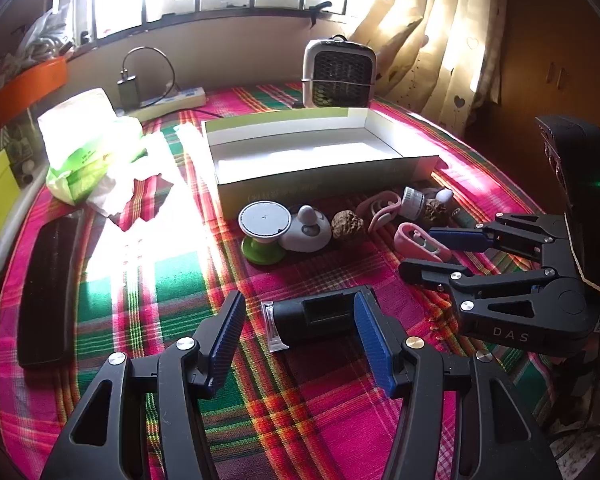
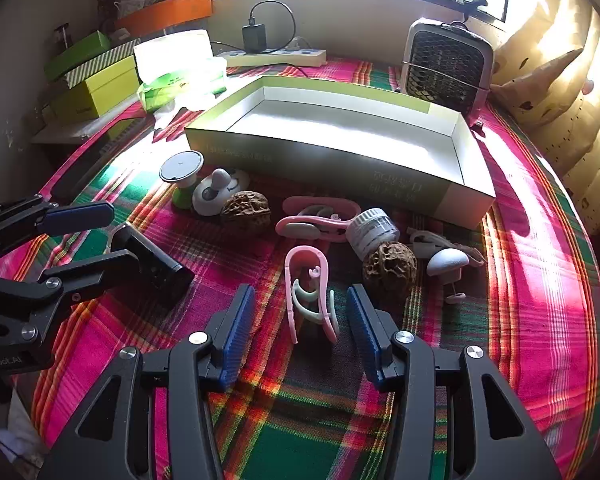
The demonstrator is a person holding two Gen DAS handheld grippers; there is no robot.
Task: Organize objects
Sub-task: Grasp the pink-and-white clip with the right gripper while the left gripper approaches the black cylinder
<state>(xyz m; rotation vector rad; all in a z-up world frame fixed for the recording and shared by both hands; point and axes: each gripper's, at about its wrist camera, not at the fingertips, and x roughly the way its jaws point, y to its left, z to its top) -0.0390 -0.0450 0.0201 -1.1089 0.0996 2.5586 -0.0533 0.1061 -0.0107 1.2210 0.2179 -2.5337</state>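
An open white-lined box (image 1: 320,152) (image 2: 340,136) lies on the plaid cloth. In front of it are a green-footed round stand (image 1: 264,224) (image 2: 182,168), a white knob gadget (image 1: 306,230) (image 2: 214,194), two walnuts (image 1: 347,226) (image 2: 245,207) (image 2: 389,270), pink clips (image 1: 420,240) (image 2: 312,292) (image 2: 320,216), a small jar (image 2: 372,230) and a white mushroom-shaped piece (image 2: 446,262). My left gripper (image 1: 300,336) (image 2: 84,240) is open around a black device (image 1: 312,316) (image 2: 152,264) on the cloth. My right gripper (image 2: 300,328) (image 1: 436,252) is open around the near pink clip.
A small fan heater (image 1: 338,74) (image 2: 446,64) stands behind the box. A tissue pack (image 1: 88,148) (image 2: 180,68), power strip (image 1: 172,98) (image 2: 276,56) and black keyboard-like bar (image 1: 48,288) are on the left. Green boxes (image 2: 96,88) are stacked far left. Curtains (image 1: 440,40) hang right.
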